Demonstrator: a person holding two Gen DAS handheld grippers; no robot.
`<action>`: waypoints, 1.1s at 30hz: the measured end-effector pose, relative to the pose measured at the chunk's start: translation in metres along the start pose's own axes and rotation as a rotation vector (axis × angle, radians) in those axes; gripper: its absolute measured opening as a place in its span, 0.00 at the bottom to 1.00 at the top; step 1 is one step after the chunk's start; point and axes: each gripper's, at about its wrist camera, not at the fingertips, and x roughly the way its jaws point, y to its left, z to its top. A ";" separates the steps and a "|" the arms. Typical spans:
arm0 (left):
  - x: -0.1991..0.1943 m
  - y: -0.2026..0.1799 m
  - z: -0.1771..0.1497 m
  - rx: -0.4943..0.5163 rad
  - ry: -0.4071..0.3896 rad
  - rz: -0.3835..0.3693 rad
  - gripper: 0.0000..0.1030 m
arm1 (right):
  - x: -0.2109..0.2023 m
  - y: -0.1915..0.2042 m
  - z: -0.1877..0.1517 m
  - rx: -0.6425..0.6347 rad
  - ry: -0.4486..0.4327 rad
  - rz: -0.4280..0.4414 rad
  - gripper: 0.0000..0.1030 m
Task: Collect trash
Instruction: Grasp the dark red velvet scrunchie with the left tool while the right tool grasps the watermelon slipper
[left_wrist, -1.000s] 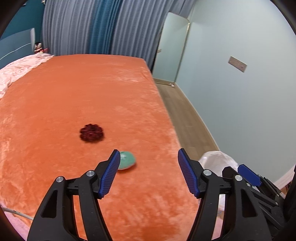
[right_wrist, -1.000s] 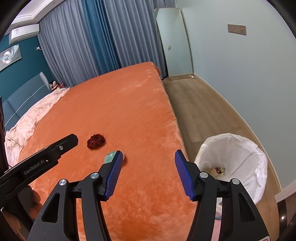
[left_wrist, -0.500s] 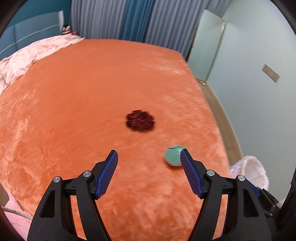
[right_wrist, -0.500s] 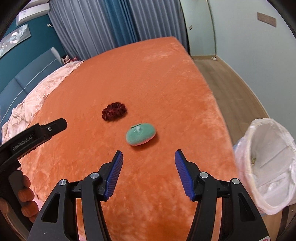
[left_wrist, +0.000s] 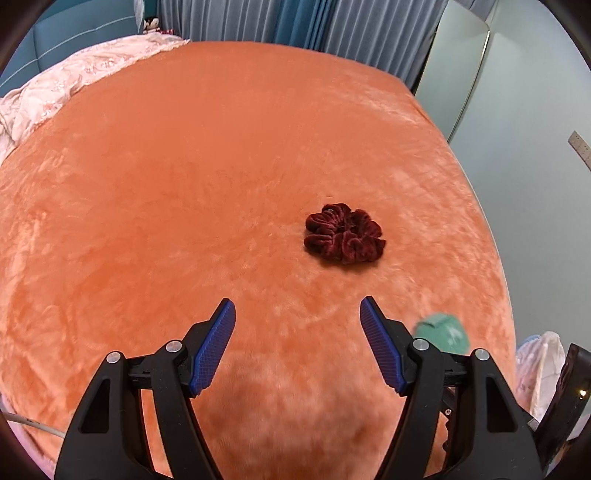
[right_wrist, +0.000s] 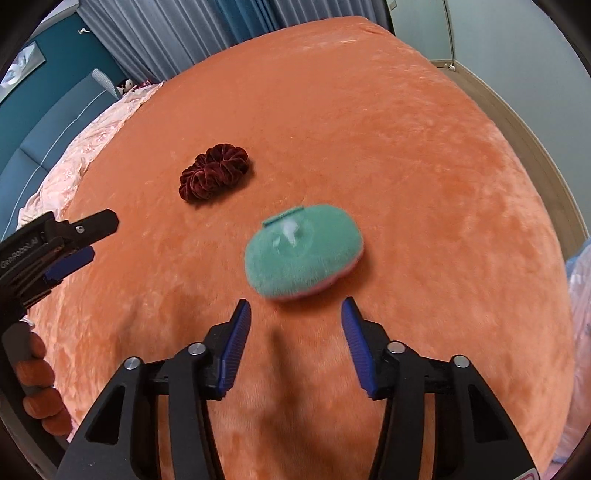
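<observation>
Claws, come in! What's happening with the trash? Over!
Both claws empty, right claw just narrowing. Green pad just ahead, untouched. Scrunchie farther back. Nothing blocking.

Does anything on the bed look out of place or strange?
Two loose things lie on the orange blanket: a dark red scrunchie and a green puff, apart from each other. Neither belongs on a made bed. Nothing looks spilled or damaged.

In the left wrist view the green pad (left_wrist: 445, 330) at four o'clock is smeared by motion and half hidden behind that gripper's own finger. At the right edge a white bag (left_wrist: 535, 365) is cut off, with a dark object (not identifiable) before it. In the right wrist view, the hand (right_wrist: 38, 391) at eight o'clock runs off the frame.
</observation>
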 end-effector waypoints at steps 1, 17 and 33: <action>0.005 0.000 0.003 -0.002 0.003 -0.003 0.64 | 0.002 0.001 0.005 0.002 -0.006 0.008 0.46; 0.106 -0.005 0.062 -0.057 0.051 -0.047 0.60 | 0.033 0.030 0.069 -0.026 -0.095 0.043 0.48; 0.088 -0.013 0.050 -0.044 0.047 -0.105 0.15 | 0.024 0.033 0.066 -0.050 -0.114 0.000 0.35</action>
